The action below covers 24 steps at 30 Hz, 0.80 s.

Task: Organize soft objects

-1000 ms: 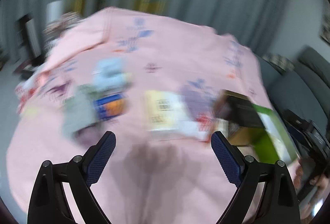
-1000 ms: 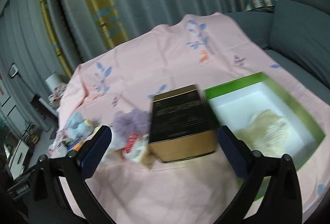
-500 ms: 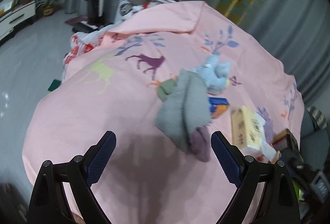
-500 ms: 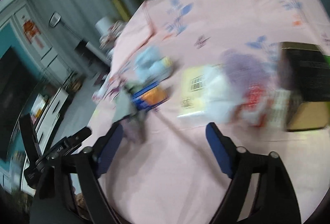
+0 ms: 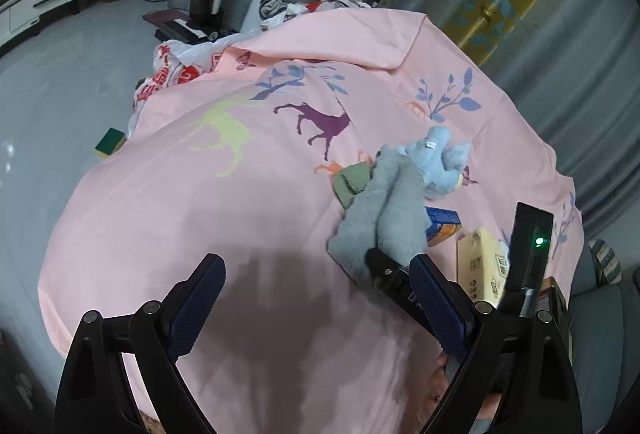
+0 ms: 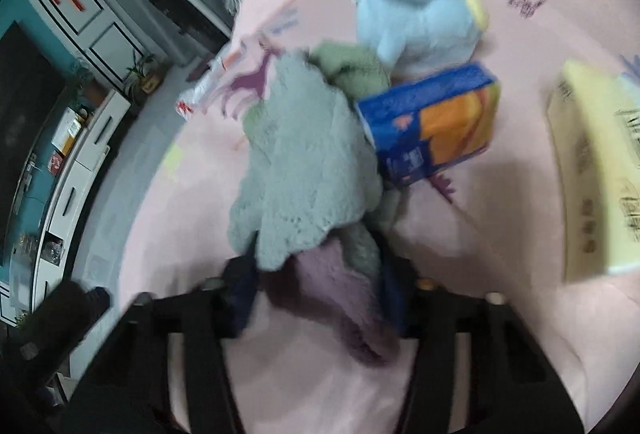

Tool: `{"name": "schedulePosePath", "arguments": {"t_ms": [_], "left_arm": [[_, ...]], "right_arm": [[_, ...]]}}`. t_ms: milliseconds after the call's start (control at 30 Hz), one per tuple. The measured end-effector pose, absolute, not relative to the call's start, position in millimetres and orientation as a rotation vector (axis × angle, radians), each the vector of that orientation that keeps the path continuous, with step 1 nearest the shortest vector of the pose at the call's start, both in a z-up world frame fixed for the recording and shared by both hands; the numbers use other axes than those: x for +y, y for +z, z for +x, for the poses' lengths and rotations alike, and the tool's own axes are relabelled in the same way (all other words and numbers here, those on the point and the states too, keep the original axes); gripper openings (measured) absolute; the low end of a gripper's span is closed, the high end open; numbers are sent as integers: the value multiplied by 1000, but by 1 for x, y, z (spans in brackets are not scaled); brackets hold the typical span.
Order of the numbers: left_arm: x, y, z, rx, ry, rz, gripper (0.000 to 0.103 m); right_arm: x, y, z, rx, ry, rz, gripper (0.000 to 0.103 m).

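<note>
The grey fleece cloth [image 5: 384, 218] is lying bunched on the pink printed cloth [image 5: 240, 202] that is covering the counter, and everything else is clustering around it. The right gripper [image 6: 316, 298] is closing narrowly around the near end of the grey fleece cloth, where a purple plush part [image 6: 344, 298] is hanging out between its blue pads; in the left wrist view the same gripper is showing as a dark finger tucked under the cloth's near edge. The left gripper [image 5: 316, 304] is hovering spread wide and holding nothing, over bare pink cloth just beside the near left of the grey fleece cloth. A green cloth [image 5: 354, 180] is peeking out from under the far left side of the grey fleece cloth, touching it. A light blue plush toy [image 5: 440, 162] is sitting just beyond the grey fleece cloth, pressing against its far end. A blue and orange box [image 6: 432, 126] is lying against the right side of the grey fleece cloth, and a pale yellow box [image 6: 592, 178] is resting farther right of it, apart from the cloth. The right wrist view is blurring with motion, so finer details of the grip are hard to read.
</note>
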<state>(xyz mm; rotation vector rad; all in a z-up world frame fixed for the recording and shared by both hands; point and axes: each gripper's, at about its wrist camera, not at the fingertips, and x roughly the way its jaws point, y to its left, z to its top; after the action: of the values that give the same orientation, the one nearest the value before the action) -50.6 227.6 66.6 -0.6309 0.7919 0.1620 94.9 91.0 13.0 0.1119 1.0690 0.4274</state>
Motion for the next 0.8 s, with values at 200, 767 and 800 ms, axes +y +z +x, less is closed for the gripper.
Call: {"name": "schedulePosePath", "arguments": {"t_ms": [200, 767, 800], "left_arm": [[219, 71, -50, 782, 128, -618, 93], [120, 77, -42, 851, -156, -470, 93], [112, 75, -41, 859, -174, -459, 93]], "right_arm": [[50, 34, 75, 1031, 431, 172, 12], [-103, 73, -28, 1036, 218, -82, 16], [-104, 68, -29, 1039, 205, -108, 16]]}}
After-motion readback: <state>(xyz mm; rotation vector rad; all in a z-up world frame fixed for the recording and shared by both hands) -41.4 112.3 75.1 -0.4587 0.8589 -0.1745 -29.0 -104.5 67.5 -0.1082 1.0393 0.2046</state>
